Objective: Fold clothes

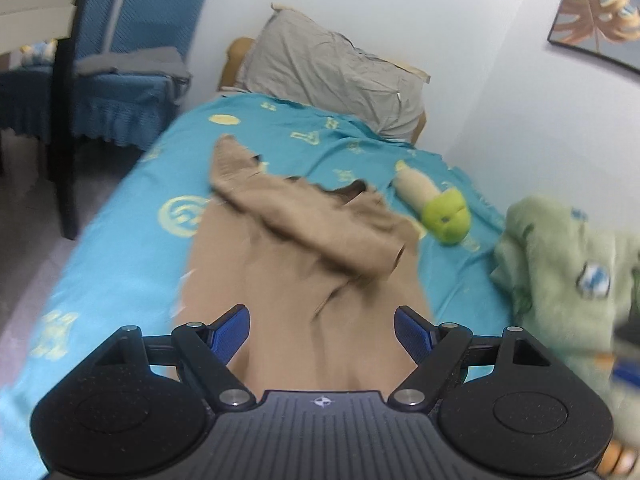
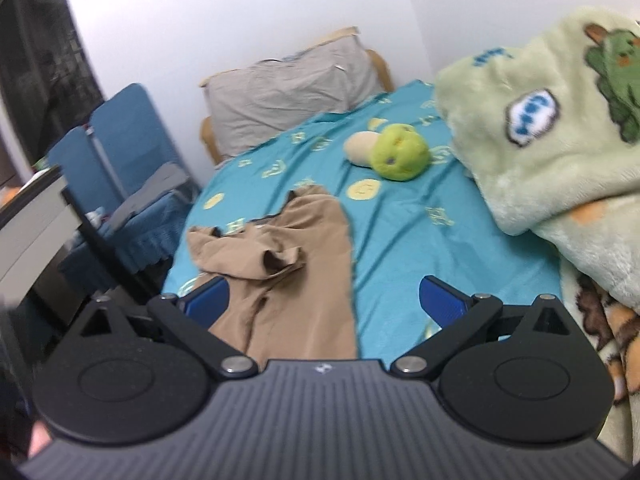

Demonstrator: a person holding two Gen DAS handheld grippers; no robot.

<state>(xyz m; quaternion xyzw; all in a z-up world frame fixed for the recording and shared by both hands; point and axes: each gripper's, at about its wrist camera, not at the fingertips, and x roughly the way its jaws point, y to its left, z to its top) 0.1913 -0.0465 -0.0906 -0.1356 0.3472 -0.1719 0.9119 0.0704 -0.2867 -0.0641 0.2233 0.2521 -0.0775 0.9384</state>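
Tan garment (image 1: 320,272) motion-blurred, near end hidden.

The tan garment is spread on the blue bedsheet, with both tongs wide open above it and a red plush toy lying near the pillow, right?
Nearly. The plush toy is green and cream, not red, as the right wrist view shows. The rest holds: the tan garment lies on the blue bedsheet, and the left tongs and right tongs are both wide open, near the pillow.

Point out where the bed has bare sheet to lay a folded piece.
Widest free patch: the sheet between the tan garment and the green blanket, nearer than the plush toy. A second strip runs between the garment and the pillow. Crowded: the blanket side and around the toy. Both grippers, left and right, are open.
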